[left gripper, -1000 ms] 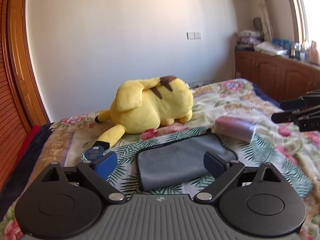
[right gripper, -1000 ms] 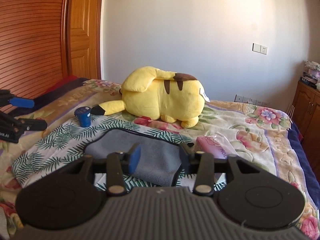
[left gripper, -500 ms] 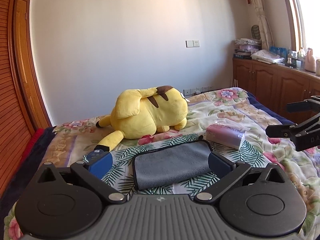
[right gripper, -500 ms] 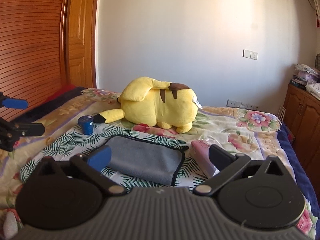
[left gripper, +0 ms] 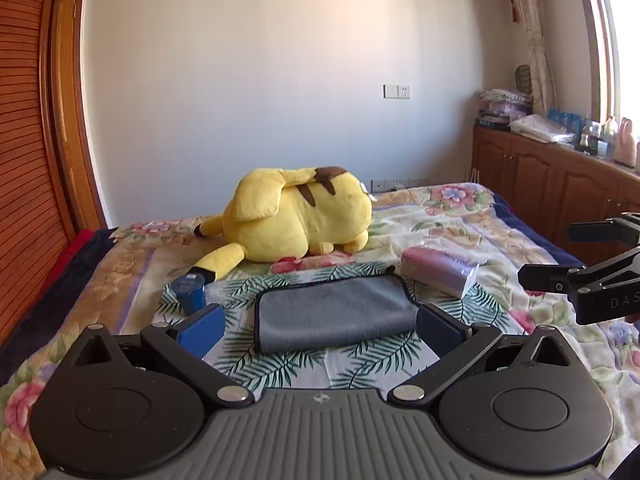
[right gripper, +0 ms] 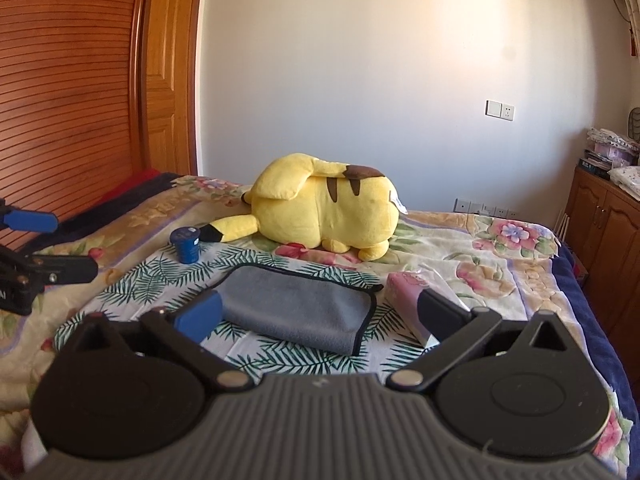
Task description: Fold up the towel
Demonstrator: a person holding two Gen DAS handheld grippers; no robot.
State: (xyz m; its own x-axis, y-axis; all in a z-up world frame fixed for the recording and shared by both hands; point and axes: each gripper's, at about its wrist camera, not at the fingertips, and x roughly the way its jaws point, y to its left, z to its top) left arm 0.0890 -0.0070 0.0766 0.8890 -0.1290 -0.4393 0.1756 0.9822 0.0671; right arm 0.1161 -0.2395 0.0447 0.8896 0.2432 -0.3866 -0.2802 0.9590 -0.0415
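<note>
A grey towel (left gripper: 334, 312) with a black edge lies folded on the floral bedspread; it also shows in the right wrist view (right gripper: 298, 306). My left gripper (left gripper: 320, 330) is open and empty, held above the bed just short of the towel. My right gripper (right gripper: 318, 316) is open and empty, also short of the towel. The right gripper shows at the right edge of the left wrist view (left gripper: 576, 256), and the left gripper at the left edge of the right wrist view (right gripper: 52, 246).
A yellow plush toy (left gripper: 296, 220) lies behind the towel. A small blue cup (left gripper: 191, 288) stands left of it. A pink tissue pack (left gripper: 438, 270) lies to the right. Wooden cabinets (left gripper: 552, 188) line the right wall, a wooden wardrobe (right gripper: 64, 80) the left.
Both grippers have drawn back and up from the towel. The right gripper's jaws have opened from nearly shut to wide. The towel has stayed folded on the bed.
</note>
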